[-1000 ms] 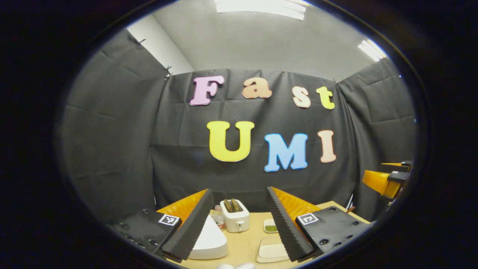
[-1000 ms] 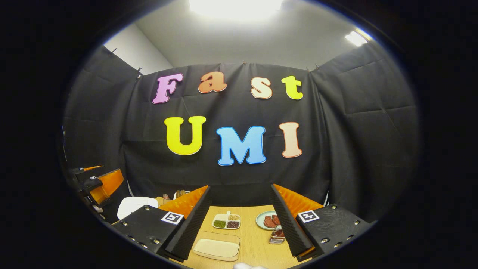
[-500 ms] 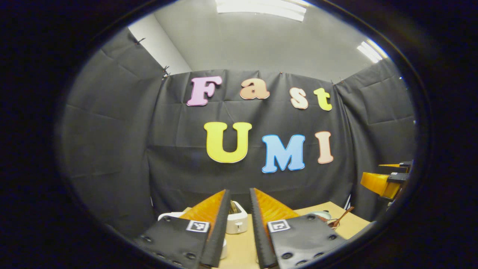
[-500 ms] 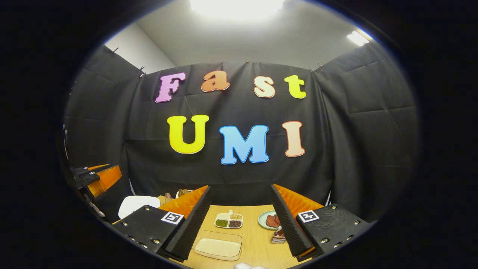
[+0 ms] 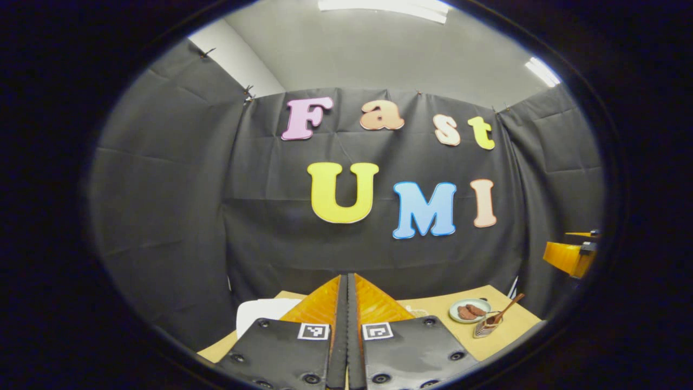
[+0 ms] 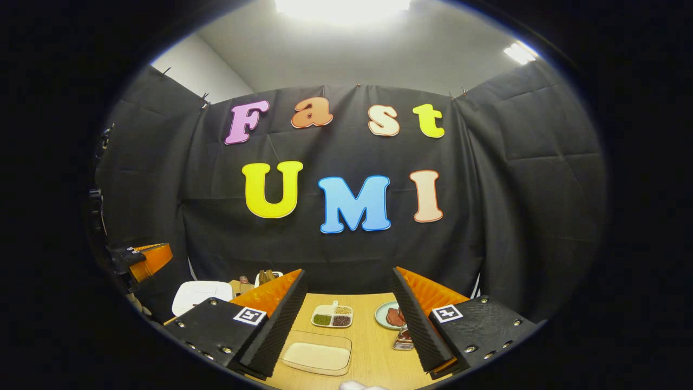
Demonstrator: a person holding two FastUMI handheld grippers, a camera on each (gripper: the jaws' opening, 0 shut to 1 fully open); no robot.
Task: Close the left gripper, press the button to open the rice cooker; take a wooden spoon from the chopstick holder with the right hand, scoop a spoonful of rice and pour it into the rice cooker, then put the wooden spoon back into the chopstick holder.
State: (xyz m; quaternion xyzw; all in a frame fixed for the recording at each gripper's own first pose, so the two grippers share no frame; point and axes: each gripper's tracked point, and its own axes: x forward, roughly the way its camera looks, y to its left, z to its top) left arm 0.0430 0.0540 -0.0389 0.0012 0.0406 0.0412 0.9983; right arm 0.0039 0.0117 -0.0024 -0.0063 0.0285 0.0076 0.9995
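Pressing comes next: the left tongs (image 5: 347,281) are together, empty, above the white rice cooker (image 5: 260,317) on the counter (image 5: 503,330); the right tongs (image 6: 349,279) stand apart, holding nothing.

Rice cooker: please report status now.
Left hand-held gripper shut, empty. Right hand-held gripper open. Rice cooker lid down. Wooden spoon in holder.

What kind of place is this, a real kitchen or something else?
Probably a staged recording booth, not a real kitchen: black cloth walls surround a wooden table set with kitchen props, such as a white rice cooker, a divided dish of grains and a plate of meat.
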